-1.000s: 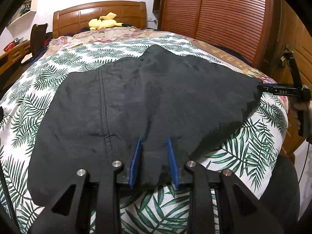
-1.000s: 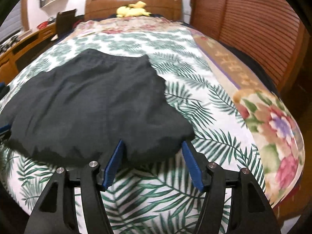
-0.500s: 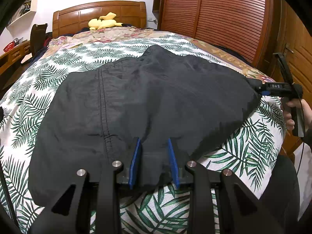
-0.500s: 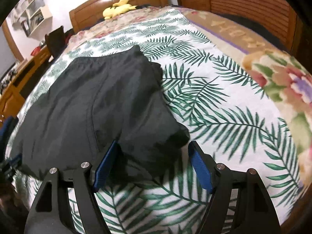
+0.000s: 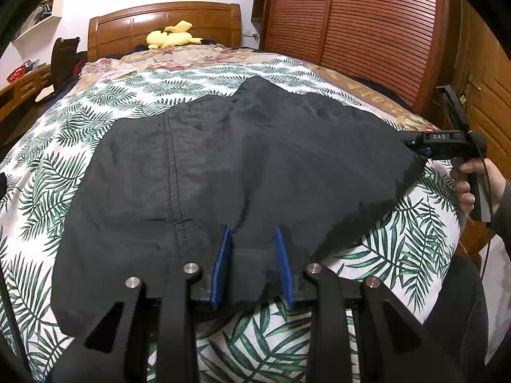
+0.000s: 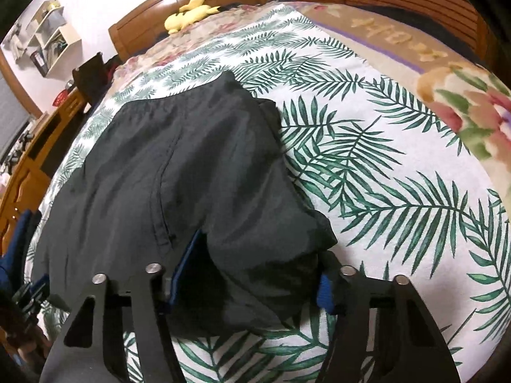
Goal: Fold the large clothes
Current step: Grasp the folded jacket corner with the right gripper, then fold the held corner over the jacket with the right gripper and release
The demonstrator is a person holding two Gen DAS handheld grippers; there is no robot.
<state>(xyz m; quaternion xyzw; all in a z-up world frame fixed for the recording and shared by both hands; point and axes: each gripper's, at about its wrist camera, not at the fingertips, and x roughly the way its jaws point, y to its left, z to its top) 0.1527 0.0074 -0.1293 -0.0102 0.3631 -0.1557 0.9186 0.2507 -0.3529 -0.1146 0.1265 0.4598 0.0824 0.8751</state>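
Bedroom shot, with a wooden headboard (image 5: 166, 25) at 12 o'clock, a yellow plush toy (image 5: 174, 36) parked against it, and slatted wooden closet doors (image 5: 377, 32) up around 1 to 2 o'clock. On the bed was a white cover with green palm leaves (image 5: 198, 83), and the black garment (image 5: 242, 166) lay spread flat across the middle of it, its stitched seam running from about 11 o'clock down to 6 in the left wrist view. The left tongs (image 5: 252, 265) were at 6 o'clock, narrowly parted and pinched on a tab of the garment's near hem, with the cloth filling the gap between the blue pads (image 5: 222, 265). The right tongs (image 6: 252, 274) had just been closing; in their own view a bunched-up corner of the garment sat between the two blue pads and filled most of the gap, but I couldn't tell whether the pads were actually pressing on it. From the left wrist view the right tongs showed up at 3 o'clock on the garment's far corner, with a person's hand (image 5: 476, 182) wrapped around the handle. A floral blanket (image 6: 472, 111) covered the bed's edge at 2 o'clock in the right wrist view.
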